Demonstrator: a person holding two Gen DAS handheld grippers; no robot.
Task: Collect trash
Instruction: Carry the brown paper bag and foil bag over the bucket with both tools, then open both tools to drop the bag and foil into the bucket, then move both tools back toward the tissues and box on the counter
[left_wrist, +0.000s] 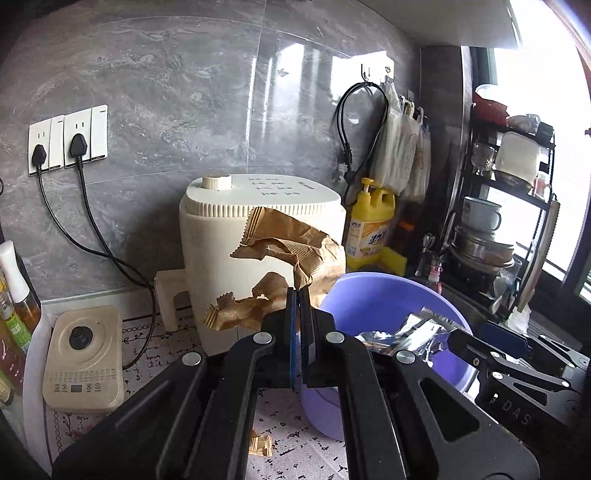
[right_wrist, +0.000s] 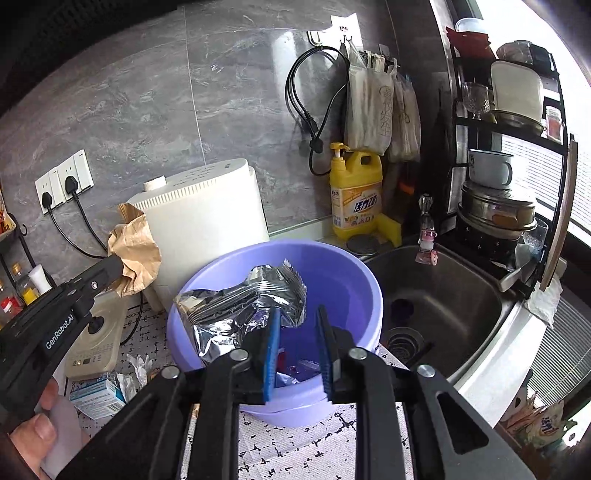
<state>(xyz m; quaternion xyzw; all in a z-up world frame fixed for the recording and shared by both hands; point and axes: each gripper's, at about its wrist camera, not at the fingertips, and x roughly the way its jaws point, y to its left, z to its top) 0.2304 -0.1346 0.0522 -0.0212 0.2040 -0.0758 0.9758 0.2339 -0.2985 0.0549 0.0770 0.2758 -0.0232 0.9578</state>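
My left gripper (left_wrist: 298, 295) is shut on a crumpled brown paper wrapper (left_wrist: 291, 251) and holds it in the air left of the purple basin (left_wrist: 373, 295); it also shows in the right wrist view (right_wrist: 136, 254). My right gripper (right_wrist: 298, 314) is open over the purple basin (right_wrist: 365, 295), just right of a silver foil wrapper (right_wrist: 240, 306) that lies in the basin. The foil also shows in the left wrist view (left_wrist: 406, 332). Small red and white scraps lie at the basin's bottom.
A cream appliance (left_wrist: 229, 236) stands behind the wrapper against the grey wall. A small carton (right_wrist: 98, 397) and crumpled tissue (right_wrist: 138, 363) lie on the patterned mat. A brown scrap (left_wrist: 260, 445) lies on the mat. A sink (right_wrist: 443, 295), yellow detergent bottle (right_wrist: 356, 192) and dish rack (right_wrist: 509, 166) are right.
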